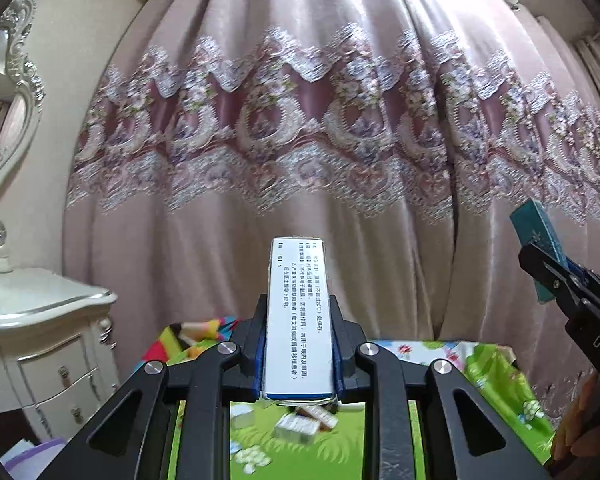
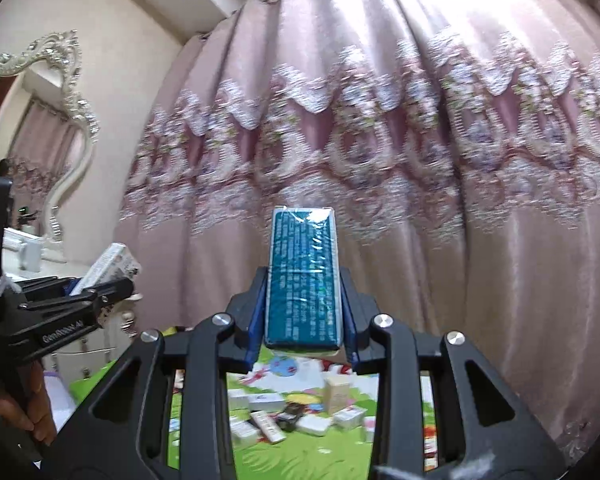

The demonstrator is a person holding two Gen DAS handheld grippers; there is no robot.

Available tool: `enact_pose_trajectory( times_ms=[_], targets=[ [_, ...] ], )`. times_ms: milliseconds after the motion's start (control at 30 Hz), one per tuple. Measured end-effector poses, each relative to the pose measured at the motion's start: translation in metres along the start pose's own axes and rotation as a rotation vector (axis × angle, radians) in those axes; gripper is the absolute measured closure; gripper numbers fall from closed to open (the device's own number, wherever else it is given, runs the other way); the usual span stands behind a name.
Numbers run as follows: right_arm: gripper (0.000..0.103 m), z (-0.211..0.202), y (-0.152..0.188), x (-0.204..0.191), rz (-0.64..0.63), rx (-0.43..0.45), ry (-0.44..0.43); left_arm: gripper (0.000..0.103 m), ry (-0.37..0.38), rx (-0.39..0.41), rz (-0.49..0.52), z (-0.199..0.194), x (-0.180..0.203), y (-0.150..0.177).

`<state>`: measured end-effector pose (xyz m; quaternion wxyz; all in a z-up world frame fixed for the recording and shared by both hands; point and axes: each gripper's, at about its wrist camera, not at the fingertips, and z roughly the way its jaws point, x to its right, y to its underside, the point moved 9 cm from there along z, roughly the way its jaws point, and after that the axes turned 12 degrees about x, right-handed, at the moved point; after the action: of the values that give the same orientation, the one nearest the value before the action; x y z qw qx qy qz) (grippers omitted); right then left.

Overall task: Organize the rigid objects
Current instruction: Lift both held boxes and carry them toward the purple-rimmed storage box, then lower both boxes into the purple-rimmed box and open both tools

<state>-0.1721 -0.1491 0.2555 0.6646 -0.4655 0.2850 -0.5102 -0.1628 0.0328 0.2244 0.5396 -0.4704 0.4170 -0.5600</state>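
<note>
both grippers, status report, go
Left gripper shut on white box, held aloft. Right gripper shut on teal box, also raised. More boxes loose on mat below. Nothing in the way.

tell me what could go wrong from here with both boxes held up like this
1. The white box sticks out far past the left gripper, clamped only near its rear end, so it could pivot or slip if swung.
2. The teal box looks film-wrapped and glossy, so the right gripper may lose it.
3. Either box, if dropped, would likely land on the loose boxes on the mat below and scatter them.
</note>
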Motion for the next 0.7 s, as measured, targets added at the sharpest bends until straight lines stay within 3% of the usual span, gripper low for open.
enact_pose_trajectory(
  times_ms=[400, 700],
  targets=[
    [0.067, 0.013, 0.054, -0.137, 0.081, -0.211, -0.397, 0.077, -0.221, -0.211, -0.077, -0.035, -0.112, 0.063],
    [0.067, 0.009, 0.102, -0.221, 0.071, -0.382, -0.641, 0.077, -0.384, -0.359, -0.143, -0.081, -0.184, 0.125]
  ],
)
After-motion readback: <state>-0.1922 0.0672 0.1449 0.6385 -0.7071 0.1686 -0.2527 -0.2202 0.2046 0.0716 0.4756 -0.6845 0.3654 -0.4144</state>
